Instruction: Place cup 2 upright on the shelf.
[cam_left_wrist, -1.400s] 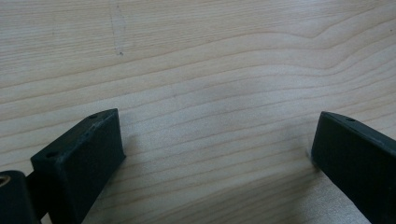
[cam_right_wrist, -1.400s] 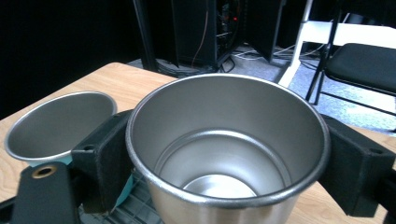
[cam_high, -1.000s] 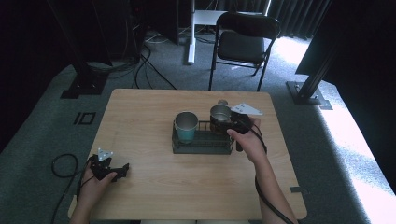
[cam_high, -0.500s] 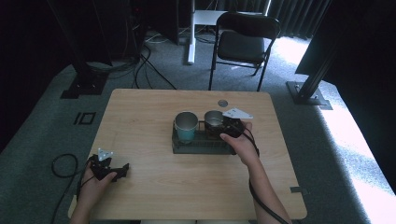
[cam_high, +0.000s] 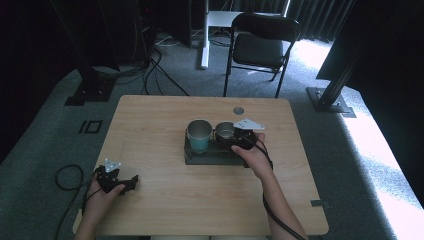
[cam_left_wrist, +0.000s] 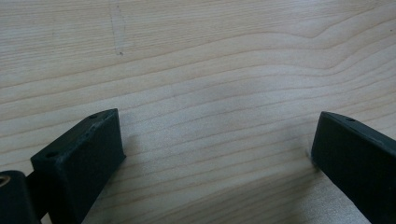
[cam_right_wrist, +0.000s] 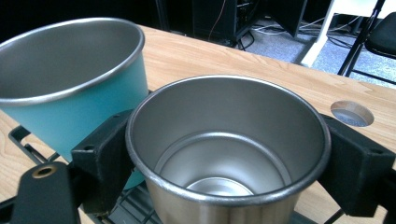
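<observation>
A dark wire rack (cam_high: 212, 156) sits mid-table. A teal metal cup (cam_high: 199, 135) (cam_right_wrist: 65, 79) stands upright at its left end. Beside it on the right is a silver steel cup (cam_high: 225, 132) (cam_right_wrist: 229, 144), upright over the rack, with my right gripper (cam_high: 239, 136) (cam_right_wrist: 224, 158) shut on its sides. The silver cup is empty inside. My left gripper (cam_high: 120, 181) (cam_left_wrist: 215, 154) rests at the table's front left, jaws wide open over bare wood with nothing between them.
The wooden table (cam_high: 165, 115) has a round cable hole (cam_high: 238, 110) (cam_right_wrist: 351, 113) behind the rack. A black chair (cam_high: 262, 42) stands beyond the far edge. Cables lie on the carpet at left. Dark stands flank the table.
My right gripper has carried the silver cup leftward and down toward the rack, beside the teal cup. The left gripper has stayed still.
</observation>
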